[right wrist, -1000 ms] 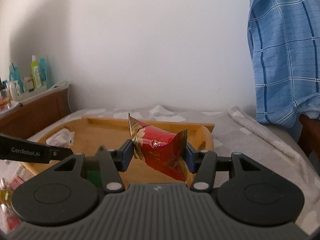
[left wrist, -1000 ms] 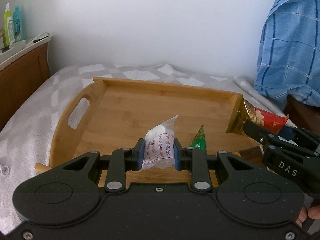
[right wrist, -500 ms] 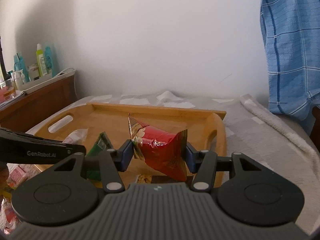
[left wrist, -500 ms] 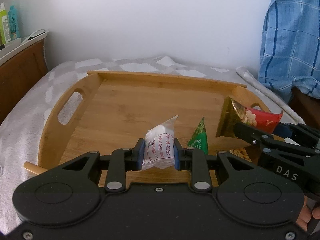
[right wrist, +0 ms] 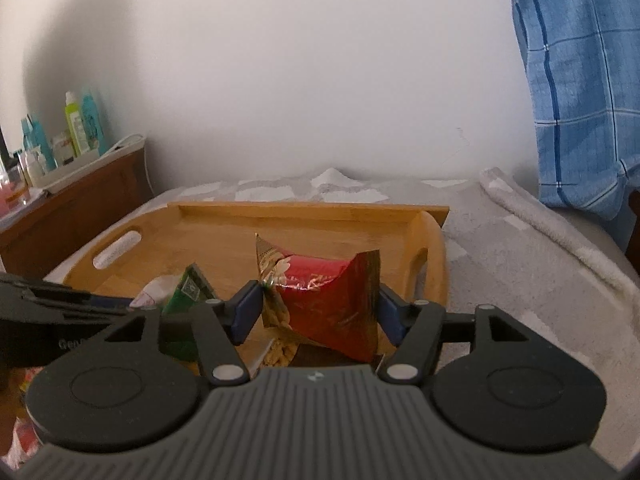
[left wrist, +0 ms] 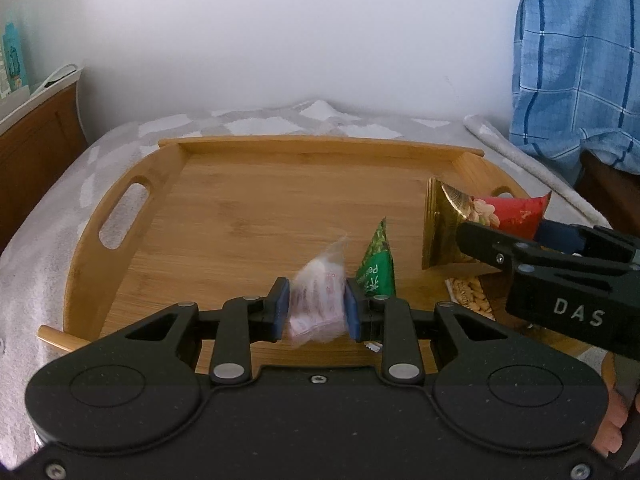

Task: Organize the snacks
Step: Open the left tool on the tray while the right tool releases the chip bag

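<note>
A wooden tray [left wrist: 224, 216] with cut-out handles lies on a grey checked blanket; it also shows in the right wrist view [right wrist: 304, 216]. My left gripper [left wrist: 316, 312] has its jaws spread, and the white snack packet [left wrist: 318, 300] between them is blurred. A green triangular packet [left wrist: 376, 268] stands on the tray just right of it, also seen in the right wrist view [right wrist: 188, 292]. My right gripper [right wrist: 316, 312] is over the tray's near right part with a red and gold peanut packet [right wrist: 328, 304] between widened jaws. A peanut packet [left wrist: 470, 298] lies below it.
A wooden cabinet [right wrist: 80, 204] with bottles [right wrist: 82, 126] stands at the left. A blue plaid cloth [right wrist: 580, 88] hangs at the right. The blanket [right wrist: 520, 264] runs right of the tray. Colourful packets [right wrist: 16, 440] show at the lower left.
Both grippers have moved forward and down over the tray. Both sets of jaws have widened, and the white packet now blurs as it slips between the left jaws.
</note>
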`<state>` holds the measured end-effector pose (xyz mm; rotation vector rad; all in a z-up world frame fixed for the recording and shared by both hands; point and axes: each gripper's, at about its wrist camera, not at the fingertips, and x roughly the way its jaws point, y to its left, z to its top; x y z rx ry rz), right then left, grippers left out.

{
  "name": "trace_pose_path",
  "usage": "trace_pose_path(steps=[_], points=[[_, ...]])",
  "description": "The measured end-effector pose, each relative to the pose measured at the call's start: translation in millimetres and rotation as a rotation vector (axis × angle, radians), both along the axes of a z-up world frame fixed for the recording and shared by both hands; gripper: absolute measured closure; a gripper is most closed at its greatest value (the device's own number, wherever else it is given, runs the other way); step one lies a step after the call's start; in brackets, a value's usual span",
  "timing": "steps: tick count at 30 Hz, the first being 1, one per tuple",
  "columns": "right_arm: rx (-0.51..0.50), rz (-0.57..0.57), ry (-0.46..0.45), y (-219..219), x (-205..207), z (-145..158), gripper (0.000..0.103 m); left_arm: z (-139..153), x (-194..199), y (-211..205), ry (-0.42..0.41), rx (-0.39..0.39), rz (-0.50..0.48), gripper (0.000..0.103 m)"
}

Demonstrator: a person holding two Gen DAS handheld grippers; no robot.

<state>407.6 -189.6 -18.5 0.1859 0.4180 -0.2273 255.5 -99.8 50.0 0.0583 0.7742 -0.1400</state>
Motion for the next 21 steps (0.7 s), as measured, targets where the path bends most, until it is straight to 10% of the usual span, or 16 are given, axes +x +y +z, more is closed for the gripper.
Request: trace_pose_path(steps=[10,21], points=[[0.030,-0.012,-0.066,-3.8,-14.5,19.3,0.000,16.2,-12.6,5.0,-0.056,-0.016,-0.016,0.032],[0.021,-0.056,-0.085,7.9,-47.8,29.0,0.000,37.4,-57.1,12.3,-0.124,-0.015,-0.072,0.018]])
